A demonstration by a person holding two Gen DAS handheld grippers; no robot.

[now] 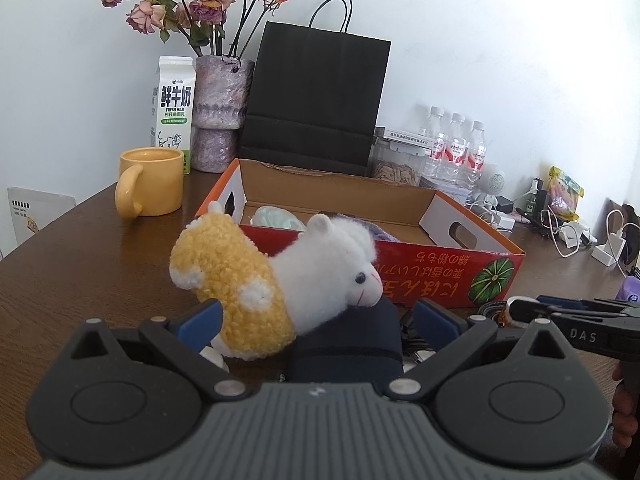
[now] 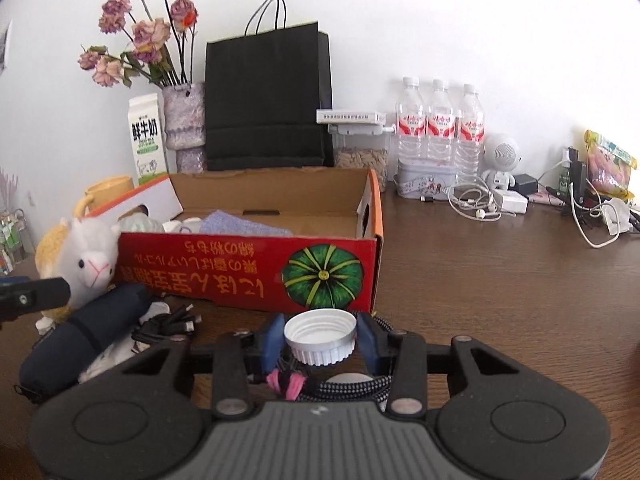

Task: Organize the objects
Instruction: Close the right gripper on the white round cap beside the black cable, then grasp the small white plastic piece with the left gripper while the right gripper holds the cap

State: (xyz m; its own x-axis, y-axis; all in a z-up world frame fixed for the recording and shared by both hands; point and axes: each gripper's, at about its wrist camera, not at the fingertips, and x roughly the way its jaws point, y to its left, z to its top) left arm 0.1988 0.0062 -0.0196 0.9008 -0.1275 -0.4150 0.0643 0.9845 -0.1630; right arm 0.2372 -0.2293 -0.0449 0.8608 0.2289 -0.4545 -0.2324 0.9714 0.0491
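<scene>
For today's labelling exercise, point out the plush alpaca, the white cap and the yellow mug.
plush alpaca (image 1: 320,264): left wrist view, white chest.
white cap (image 2: 320,330): right wrist view, inner face.
yellow mug (image 1: 154,184): left wrist view, side wall.

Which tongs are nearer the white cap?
Right. The right tongs bracket the white cap with their pads; the left tongs sit off by the plush alpaca.

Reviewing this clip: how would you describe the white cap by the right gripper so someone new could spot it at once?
Find the shallow red cardboard box with a green pumpkin printed on its front on the brown wooden table. Just in front of the pumpkin, between the blue pads of the right gripper, is a round white ribbed plastic screw cap, open side up. It is the only white ring there, beside dark cables.
</scene>
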